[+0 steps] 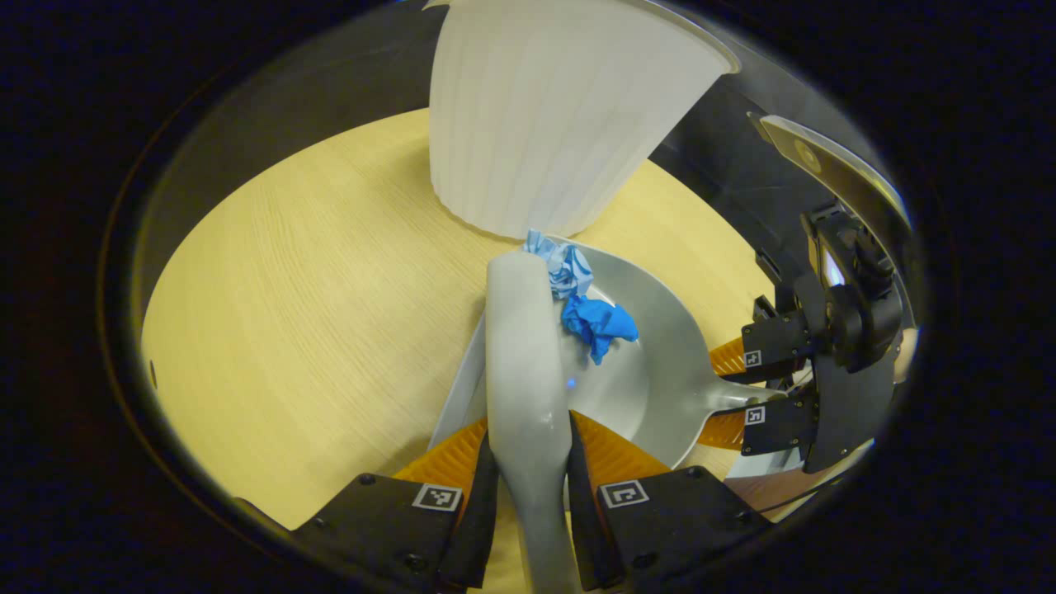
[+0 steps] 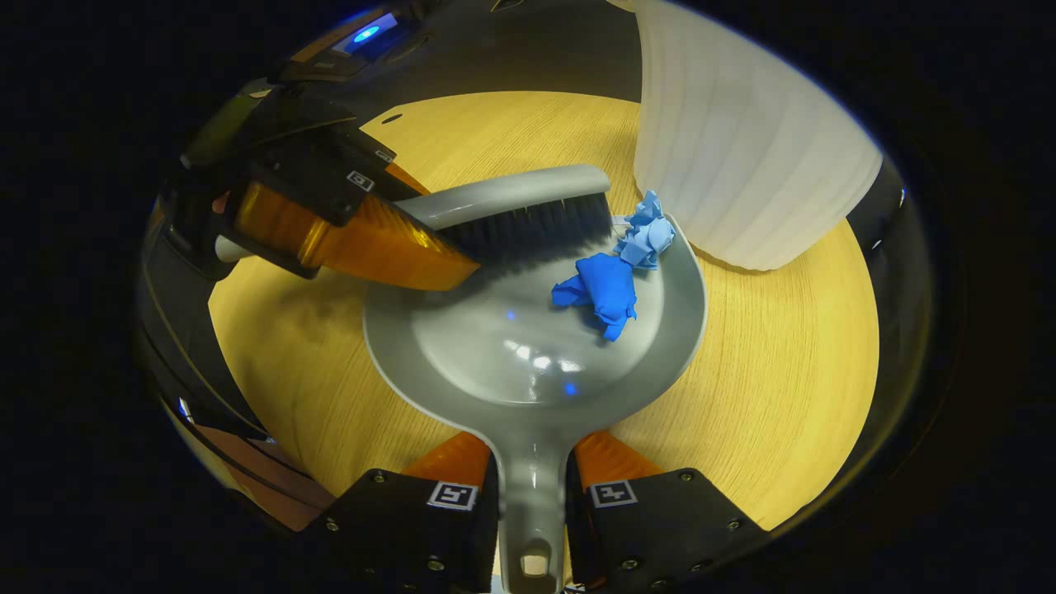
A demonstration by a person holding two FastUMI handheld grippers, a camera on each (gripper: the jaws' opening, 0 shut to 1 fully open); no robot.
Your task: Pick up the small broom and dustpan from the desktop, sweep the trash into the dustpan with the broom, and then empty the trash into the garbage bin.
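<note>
Tongs status first: we see the left tongs (image 1: 528, 487) closed on the grey plastic handle of the small broom (image 1: 521, 363), one finger pressing on each side of it. In the left gripper view the handle runs forward from the tongs toward the white ribbed plastic garbage bin (image 1: 561, 107). The right tongs (image 2: 532, 503) are clamped on the narrow handle of the grey plastic dustpan (image 2: 511, 346), again with a finger on each side.

We note that the dustpan lies low over the pale wood-grain bench (image 2: 784, 371), its open lip pointing at the bin (image 2: 742, 157) and just beside the bin's base. In the right gripper view the left tongs (image 2: 355, 227) reach in from the upper left, tilted down, with the broom's dark bristles (image 2: 528, 231) set against the far rim of the pan.

Two pieces of trash are in view: a dark blue crumpled scrap (image 2: 602, 293) inside the pan, and a light blue crumpled scrap (image 2: 648, 235) on the lip at the bristle tips, touching the first. In the left gripper view the right tongs (image 1: 763, 388) hold the pan handle from the right.
</note>
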